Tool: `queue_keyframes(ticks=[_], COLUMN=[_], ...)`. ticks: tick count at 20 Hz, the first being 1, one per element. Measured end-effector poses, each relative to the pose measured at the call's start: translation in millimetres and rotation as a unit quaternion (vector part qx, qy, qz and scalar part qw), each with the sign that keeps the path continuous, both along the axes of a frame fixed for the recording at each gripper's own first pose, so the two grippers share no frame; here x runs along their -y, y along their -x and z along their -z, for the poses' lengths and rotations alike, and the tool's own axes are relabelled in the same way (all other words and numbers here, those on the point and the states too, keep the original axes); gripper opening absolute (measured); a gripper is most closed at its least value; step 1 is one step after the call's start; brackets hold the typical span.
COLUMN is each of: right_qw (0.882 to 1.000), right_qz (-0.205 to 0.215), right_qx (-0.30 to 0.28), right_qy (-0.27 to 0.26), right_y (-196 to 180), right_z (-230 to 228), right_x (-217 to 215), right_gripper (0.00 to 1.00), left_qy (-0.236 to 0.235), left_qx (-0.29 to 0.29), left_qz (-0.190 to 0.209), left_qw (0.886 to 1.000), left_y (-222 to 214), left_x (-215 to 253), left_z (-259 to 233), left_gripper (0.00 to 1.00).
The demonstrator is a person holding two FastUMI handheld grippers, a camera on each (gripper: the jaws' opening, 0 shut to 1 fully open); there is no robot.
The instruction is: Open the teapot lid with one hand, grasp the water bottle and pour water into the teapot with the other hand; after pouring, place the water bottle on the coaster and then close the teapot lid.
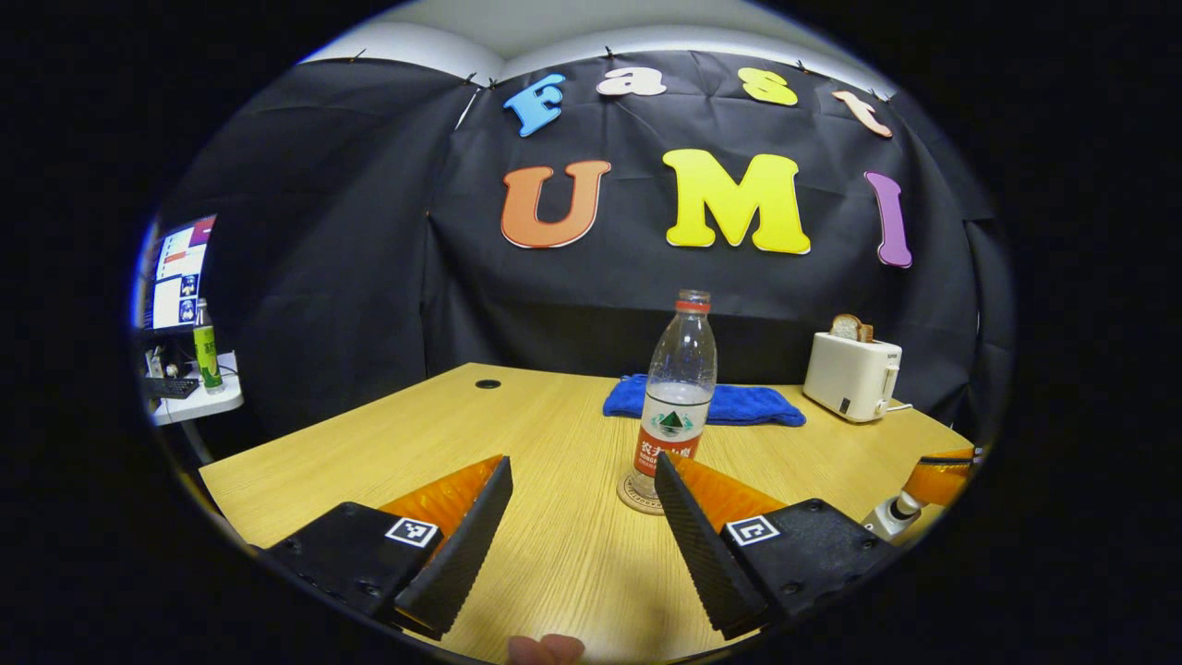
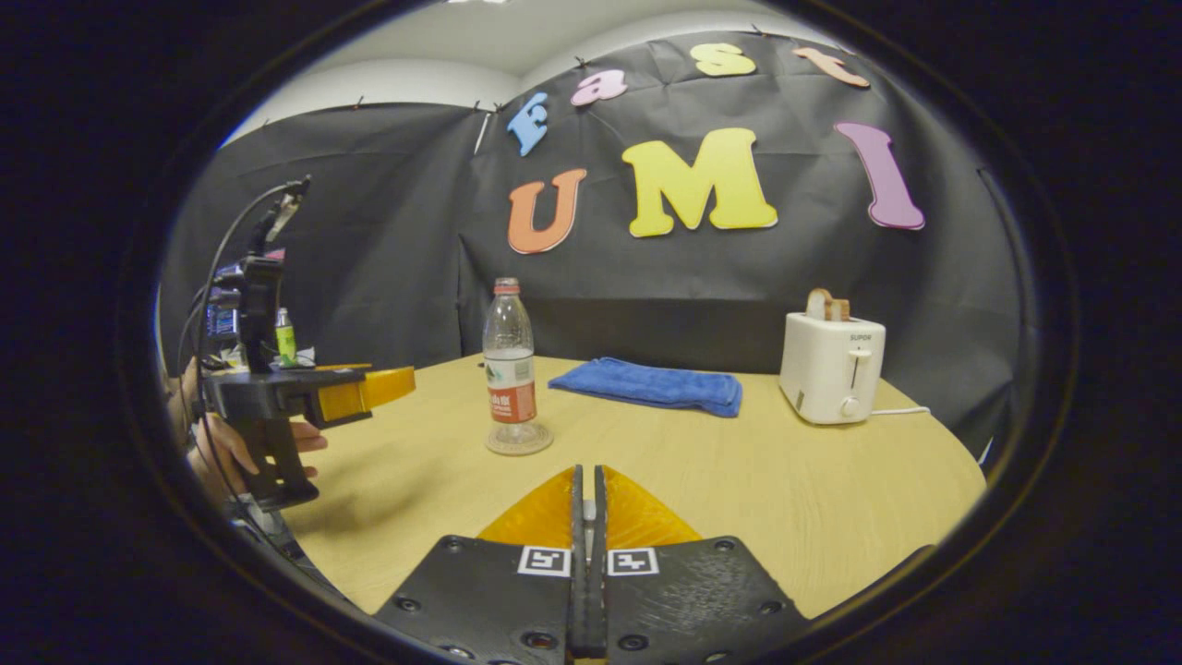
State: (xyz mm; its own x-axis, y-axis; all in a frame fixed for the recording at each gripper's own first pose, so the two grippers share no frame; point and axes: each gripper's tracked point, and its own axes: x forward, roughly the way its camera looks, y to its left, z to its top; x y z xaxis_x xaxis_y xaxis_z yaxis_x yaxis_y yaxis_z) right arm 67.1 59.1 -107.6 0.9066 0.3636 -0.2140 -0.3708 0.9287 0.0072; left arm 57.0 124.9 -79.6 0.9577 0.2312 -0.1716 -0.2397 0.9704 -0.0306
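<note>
A clear water bottle (image 1: 679, 392) with a red cap and red label stands upright on a round coaster (image 1: 635, 499) at the middle of the wooden table (image 1: 416, 434). My left gripper (image 1: 582, 462) is open just short of it, the bottle off its right finger, nothing between the fingers. The right gripper view has the bottle (image 2: 510, 369) and coaster (image 2: 519, 441) ahead left, and the left gripper (image 2: 369, 388) held by a hand (image 2: 231, 443). My right gripper (image 2: 587, 473) is shut with a small pale piece in its slit. In the left gripper view a white knob-like part, apparently the teapot lid (image 1: 891, 517), hangs under the right gripper (image 1: 923, 480).
A blue towel (image 1: 729, 404) lies folded behind the bottle. A white toaster (image 1: 851, 374) with bread in it stands at the back right, cord trailing. A side shelf (image 1: 199, 406) with a green bottle and a screen sits beyond the table's left edge.
</note>
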Motion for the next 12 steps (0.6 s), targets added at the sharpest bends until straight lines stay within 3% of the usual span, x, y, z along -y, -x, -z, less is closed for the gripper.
queue_keyframes(ticks=[12], right_qw=[1.000], right_qz=[0.013], right_qx=[-0.002], right_qy=[0.011], right_y=[-2], right_z=[12], right_x=[1], right_gripper=[0.00], left_qy=[-0.018], left_qx=[0.017], left_qz=[0.018], left_qw=[1.000], left_y=[3], left_x=[22], left_z=[-14], left_gripper=[0.97])
